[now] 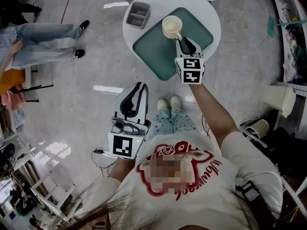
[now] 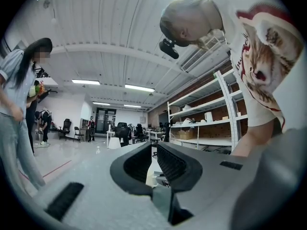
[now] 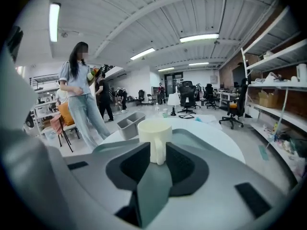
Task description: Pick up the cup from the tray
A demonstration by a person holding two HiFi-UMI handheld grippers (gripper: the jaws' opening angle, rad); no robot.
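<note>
A cream cup (image 1: 171,26) stands upright on the green tray (image 1: 153,49), which lies on a round white table (image 1: 211,18). My right gripper (image 1: 183,38) reaches over the tray's near side, and its jaws sit tight on both sides of the cup's handle. In the right gripper view the cup (image 3: 154,131) fills the space just beyond the right gripper (image 3: 157,150), handle pointing toward me. My left gripper (image 1: 140,86) hangs low over the floor, away from the table, and holds nothing. The left gripper (image 2: 153,150) points up into the room, its jaws nearly together.
A grey divided bin (image 1: 138,14) sits on the table left of the tray, also seen as the bin (image 3: 128,123). A person in jeans (image 1: 48,37) stands to the left. Shelving, chairs and a chair at the left edge surround the table.
</note>
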